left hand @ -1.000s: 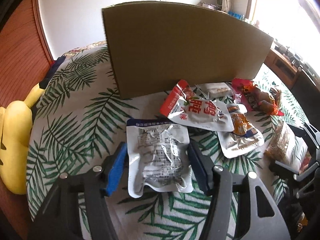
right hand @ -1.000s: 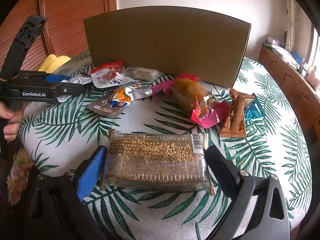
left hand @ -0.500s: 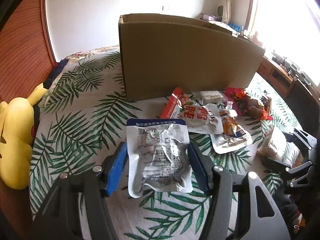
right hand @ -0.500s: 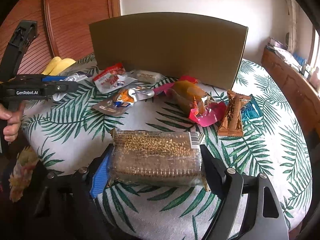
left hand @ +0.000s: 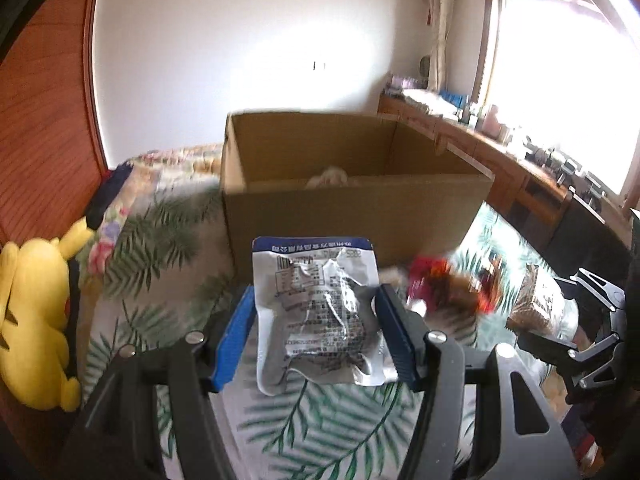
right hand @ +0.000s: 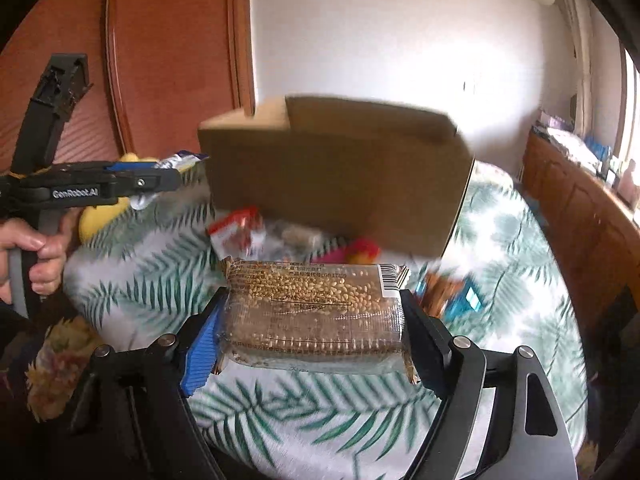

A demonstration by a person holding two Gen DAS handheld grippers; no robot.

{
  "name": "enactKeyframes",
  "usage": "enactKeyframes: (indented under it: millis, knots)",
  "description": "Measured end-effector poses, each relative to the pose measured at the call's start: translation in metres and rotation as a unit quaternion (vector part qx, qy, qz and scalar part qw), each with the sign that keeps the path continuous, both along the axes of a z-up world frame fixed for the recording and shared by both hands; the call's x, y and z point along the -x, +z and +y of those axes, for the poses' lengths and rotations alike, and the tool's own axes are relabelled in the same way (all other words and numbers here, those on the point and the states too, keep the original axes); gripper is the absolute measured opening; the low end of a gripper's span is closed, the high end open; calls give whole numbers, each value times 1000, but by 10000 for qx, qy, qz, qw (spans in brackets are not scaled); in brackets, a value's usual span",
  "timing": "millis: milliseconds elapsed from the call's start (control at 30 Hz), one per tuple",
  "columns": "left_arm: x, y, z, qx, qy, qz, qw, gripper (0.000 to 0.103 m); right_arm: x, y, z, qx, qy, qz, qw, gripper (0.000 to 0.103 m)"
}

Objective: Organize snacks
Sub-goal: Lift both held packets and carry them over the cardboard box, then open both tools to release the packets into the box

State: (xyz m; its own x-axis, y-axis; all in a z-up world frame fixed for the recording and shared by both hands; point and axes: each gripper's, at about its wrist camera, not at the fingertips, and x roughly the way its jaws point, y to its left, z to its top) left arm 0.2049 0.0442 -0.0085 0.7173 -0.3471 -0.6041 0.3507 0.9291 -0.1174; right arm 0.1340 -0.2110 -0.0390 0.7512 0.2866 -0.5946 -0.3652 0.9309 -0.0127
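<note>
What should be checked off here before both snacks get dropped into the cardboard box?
1. Left gripper shut on the silver pouch: ok.
2. Right gripper shut on the sesame bar pack: ok.
3. Cardboard box open at the top: ok; a pale item already lies inside.
4. Pouch above the box opening: not ok; it sits in front of the near wall.
5. Sesame bar pack above the opening: not ok; from the right wrist only the outer walls show.
6. Room left in the box: cannot tell; the floor is mostly hidden.
</note>
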Motion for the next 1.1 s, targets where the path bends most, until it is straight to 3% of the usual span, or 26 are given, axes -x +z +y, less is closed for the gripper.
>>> enactKeyframes:
  millis: [267, 467, 733, 1100]
  knots:
    - [-42, 44, -13, 81, -23, -390, 9992, 61, -40, 55, -9, 14, 44, -479, 9988, 83]
    - [-84, 60, -29, -20, -8, -560, 9984, 61, -91, 76, -9, 5, 80, -640, 9979, 83]
    - [-132, 46, -46, -87, 13, -417, 9991, 61, -150, 64, -9, -130, 133, -376, 9991, 83]
    - [-160, 27, -56, -234, 112, -379, 9989, 61, -184, 43, -7, -136, 139, -189, 9996, 84]
